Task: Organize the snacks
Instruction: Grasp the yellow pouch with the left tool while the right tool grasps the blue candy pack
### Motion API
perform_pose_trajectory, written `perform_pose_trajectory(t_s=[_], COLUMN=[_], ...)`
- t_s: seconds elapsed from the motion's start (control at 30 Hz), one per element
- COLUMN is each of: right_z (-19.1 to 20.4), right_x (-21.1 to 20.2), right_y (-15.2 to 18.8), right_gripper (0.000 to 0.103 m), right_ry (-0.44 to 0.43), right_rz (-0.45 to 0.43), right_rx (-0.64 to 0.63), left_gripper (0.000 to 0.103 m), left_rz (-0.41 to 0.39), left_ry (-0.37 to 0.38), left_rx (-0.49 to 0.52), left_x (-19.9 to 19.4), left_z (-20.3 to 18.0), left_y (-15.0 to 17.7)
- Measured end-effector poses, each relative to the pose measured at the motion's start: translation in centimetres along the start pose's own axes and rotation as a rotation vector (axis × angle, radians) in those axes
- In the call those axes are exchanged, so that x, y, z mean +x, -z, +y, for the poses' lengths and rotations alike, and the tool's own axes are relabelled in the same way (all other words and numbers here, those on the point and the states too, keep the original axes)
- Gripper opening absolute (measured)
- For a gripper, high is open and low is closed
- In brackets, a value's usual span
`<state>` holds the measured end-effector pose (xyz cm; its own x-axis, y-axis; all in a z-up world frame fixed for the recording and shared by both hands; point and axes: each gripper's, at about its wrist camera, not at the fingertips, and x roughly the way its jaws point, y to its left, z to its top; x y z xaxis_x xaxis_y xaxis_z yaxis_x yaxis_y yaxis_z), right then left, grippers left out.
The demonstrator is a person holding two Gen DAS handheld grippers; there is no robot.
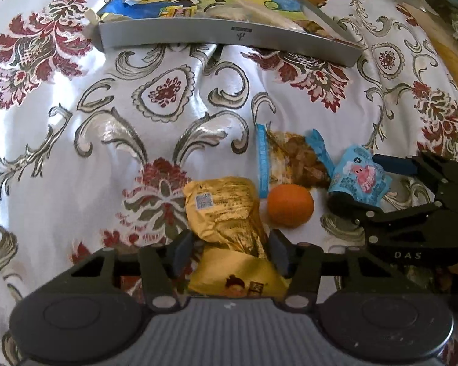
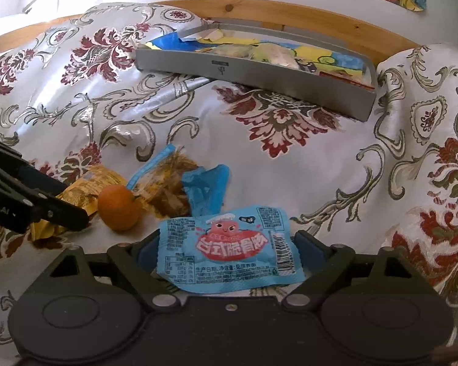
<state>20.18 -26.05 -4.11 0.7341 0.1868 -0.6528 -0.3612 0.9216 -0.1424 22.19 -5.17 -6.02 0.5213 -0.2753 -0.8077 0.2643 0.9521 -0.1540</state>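
Note:
A yellow snack packet point(image 1: 223, 207) lies on the floral cloth, and my left gripper point(image 1: 230, 250) is shut on its near end. A blue snack packet point(image 2: 229, 247) with a pink cartoon figure sits between the fingers of my right gripper point(image 2: 229, 244), which is shut on it. In the left wrist view the right gripper point(image 1: 372, 183) holds that blue packet point(image 1: 360, 180) at the right. An orange fruit point(image 1: 290, 204) and a clear blue-edged packet of brown snacks point(image 1: 293, 158) lie between the two grippers. A grey tray point(image 1: 229, 35) holding several packets stands at the back.
The floral cloth point(image 2: 290, 158) is wrinkled and bunched up at the right. A wooden edge point(image 2: 259, 9) runs behind the grey tray point(image 2: 259, 76), with a wall of pictures beyond. The orange fruit point(image 2: 119, 210) sits close to the left gripper point(image 2: 67, 201).

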Motion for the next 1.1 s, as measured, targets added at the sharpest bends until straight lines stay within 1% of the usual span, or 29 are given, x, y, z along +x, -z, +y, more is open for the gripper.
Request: perform_pose_trajectory(t_s=[0.1,0.2,0.27,0.33,0.4,0.47,0.53,0.57,0.6,0.7,0.8,0.93,1.1], right_z=[0.8,1.3,1.0,0.7,0.7,0.7,0.8,0.8,0.8,1.0,1.0,1.3,1.8], right_x=[-0.4,-0.3,-0.1,0.0,0.1,0.1,0.1,0.1,0.1,0.0,0.0,-0.2,-0.6], right_y=[0.1,0.1,0.1,0.1,0.2,0.2,0.2,0.2,0.2,0.2,0.1,0.2,0.1], right_gripper=[0.09,0.09,0.092,0.095,0.095,0.095,0.094,0.091,0.091,0.091,0.09,0.087,0.084], right_ry=[-0.008,0.002,-0.004,-0.003,-0.003,0.002,0.002,0.001,0.001,0.007,0.008,0.017,0.025], right_rz=[0.004,0.005,0.011,0.014,0.013,0.012,0.012,0.012,0.012,0.015,0.019,0.012,0.009], right_rx=[-0.02,-0.046,-0.025,-0.007,-0.005,-0.009,-0.008,-0.005,-0.002,0.0,0.007,0.01,-0.005], left_gripper=[0.055,0.056,0.06,0.07,0.073,0.073,0.069,0.064,0.059,0.056,0.049,0.046,0.045], left_rz=[0.006,0.021,0.026,0.032,0.042,0.044,0.039,0.036,0.034,0.037,0.045,0.05,0.041], left_ry=[0.002,0.006,0.007,0.006,0.011,0.007,0.003,0.001,-0.002,0.002,0.002,0.006,0.002], left_rx=[0.01,0.014,0.014,0.026,0.034,0.047,0.057,0.055,0.055,0.065,0.073,0.065,0.032], left_x=[-0.2,0.2,0.3,0.7,1.1,1.3,1.4,1.3,1.2,1.0,0.8,0.4,-0.5], left_z=[0.0,0.0,0.0,-0.1,-0.4,-0.6,-0.5,-0.4,-0.2,0.0,-0.1,-0.2,-0.3], left_y=[0.3,-0.2,-0.4,-0.7,-0.9,-1.0,-0.8,-0.7,-0.6,-0.6,-0.5,-0.3,0.3])
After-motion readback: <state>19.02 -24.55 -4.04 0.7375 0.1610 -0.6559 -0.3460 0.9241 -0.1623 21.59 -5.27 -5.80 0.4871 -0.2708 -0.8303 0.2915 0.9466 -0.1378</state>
